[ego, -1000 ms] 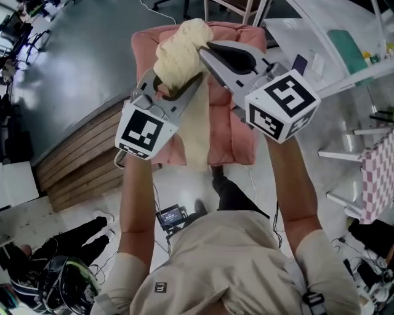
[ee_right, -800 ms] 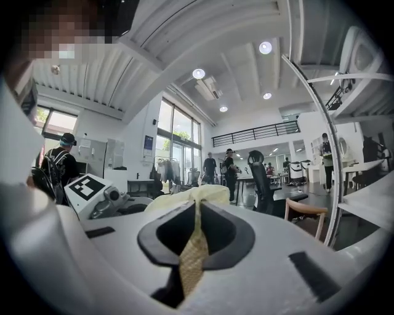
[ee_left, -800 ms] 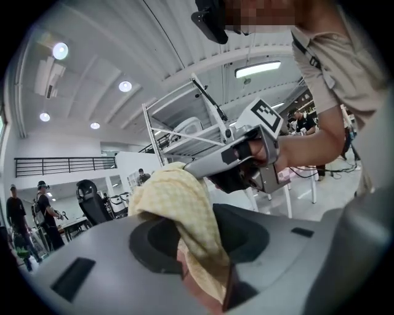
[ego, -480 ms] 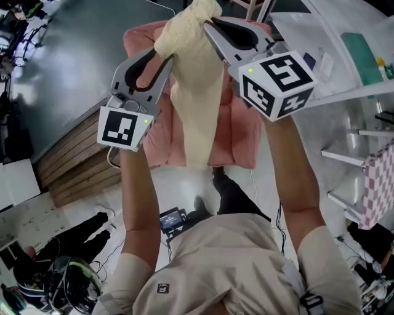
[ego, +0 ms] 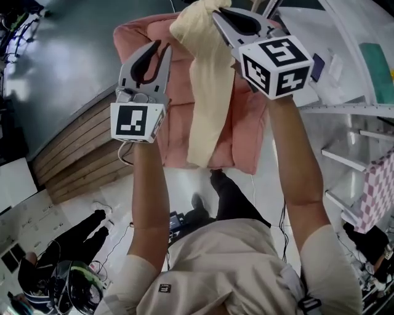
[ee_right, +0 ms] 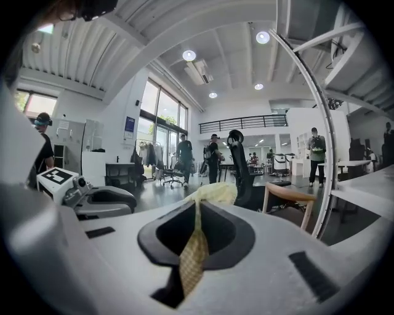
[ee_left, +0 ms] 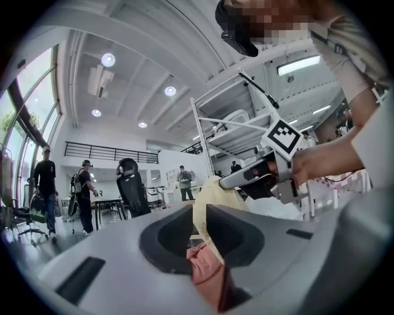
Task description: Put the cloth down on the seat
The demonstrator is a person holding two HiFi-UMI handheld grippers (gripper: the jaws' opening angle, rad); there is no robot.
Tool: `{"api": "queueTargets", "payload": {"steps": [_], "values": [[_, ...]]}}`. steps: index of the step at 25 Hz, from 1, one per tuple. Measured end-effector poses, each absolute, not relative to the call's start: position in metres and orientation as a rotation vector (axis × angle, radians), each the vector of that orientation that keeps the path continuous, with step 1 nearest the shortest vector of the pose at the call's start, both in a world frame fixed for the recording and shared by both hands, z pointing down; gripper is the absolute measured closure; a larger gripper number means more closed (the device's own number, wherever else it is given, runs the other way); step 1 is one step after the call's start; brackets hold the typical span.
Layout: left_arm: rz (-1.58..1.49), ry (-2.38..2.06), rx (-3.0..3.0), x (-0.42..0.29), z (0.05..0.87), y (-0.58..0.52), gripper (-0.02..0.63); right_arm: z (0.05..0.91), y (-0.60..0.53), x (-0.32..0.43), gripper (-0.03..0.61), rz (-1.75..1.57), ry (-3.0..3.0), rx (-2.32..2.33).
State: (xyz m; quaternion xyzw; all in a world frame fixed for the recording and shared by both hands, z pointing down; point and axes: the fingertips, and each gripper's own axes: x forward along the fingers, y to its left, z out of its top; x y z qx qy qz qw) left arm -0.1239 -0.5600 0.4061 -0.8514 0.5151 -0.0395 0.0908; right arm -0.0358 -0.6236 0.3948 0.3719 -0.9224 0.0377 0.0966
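The right gripper [ego: 218, 12] has its jaws pinched almost together on the top end of the pale yellow cloth [ego: 206, 92]. In the right gripper view a thin fold of it runs up the slit between them. That grip sits over the far edge of the pink cushioned seat [ego: 178, 123]. From there the cloth hangs as one long narrow strip, its long axis running across the seat from far edge to near edge, with the free end at the near edge. Whether the strip already touches the cushion I cannot tell. The left gripper [ego: 160, 48] is over the seat's left part, beside the cloth and apart from it. Its jaws are only a sliver apart and hold nothing, and cloth and cushion show through the gap. The cloth therefore lies to the right of the left jaws, and only the right hand has it. Laying it down probably depends on lowering the right gripper toward the seat and releasing there.
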Motion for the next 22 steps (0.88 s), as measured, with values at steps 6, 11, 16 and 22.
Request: {"api": "queueTargets", "payload": {"steps": [6,11,16,22], "values": [[-0.152,1.511,-2.631,-0.124,0.479,-0.597,0.551,0.454,-0.674,-0.04,0.56,0.114,-2.643,1.14],[-0.18,1.514,-2.691,-0.121,0.528,-0.619,0.551,0.515,-0.712,-0.031,0.557,0.135,-2.549,1.192],[-0.242,1.539,-2.668,-0.133,0.564,-0.63,0.551,0.573,-0.753,-0.017,0.554,0.157,-2.44,1.275],[-0.242,1.543,-2.643,-0.145,0.569,-0.642,0.549,0.634,-0.787,-0.011,0.532,0.202,-2.293,1.263]]}}
